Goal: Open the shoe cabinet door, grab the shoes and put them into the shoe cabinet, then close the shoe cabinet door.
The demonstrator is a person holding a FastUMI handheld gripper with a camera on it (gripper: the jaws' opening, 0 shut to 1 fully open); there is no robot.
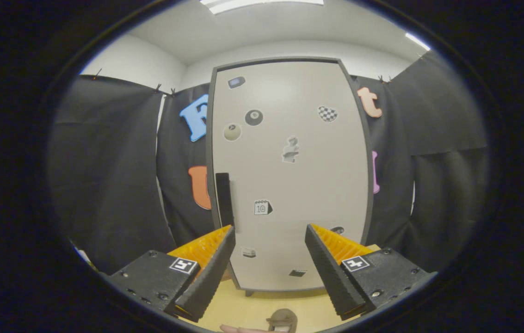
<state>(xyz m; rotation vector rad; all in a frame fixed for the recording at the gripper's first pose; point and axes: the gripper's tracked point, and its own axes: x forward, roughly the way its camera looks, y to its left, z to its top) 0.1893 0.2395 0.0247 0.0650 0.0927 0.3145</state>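
Observation:
A tall shoe cabinet (289, 185) stands upright beyond my fingers, its light door shut and dotted with several small stickers. A dark vertical handle (224, 199) runs along the door's left edge, just above my left fingertip. My gripper (270, 233) is open, fingers wide apart, with nothing between them but the lower part of the door. A brownish shoe (282, 320) lies on the yellow floor below the fingers, close to me. Part of a person's hand (238, 329) shows beside it.
Black cloth walls hang on both sides of the cabinet and behind it. The yellow floor (243, 305) runs from the cabinet's feet toward me. White walls and a ceiling light show above the cloth.

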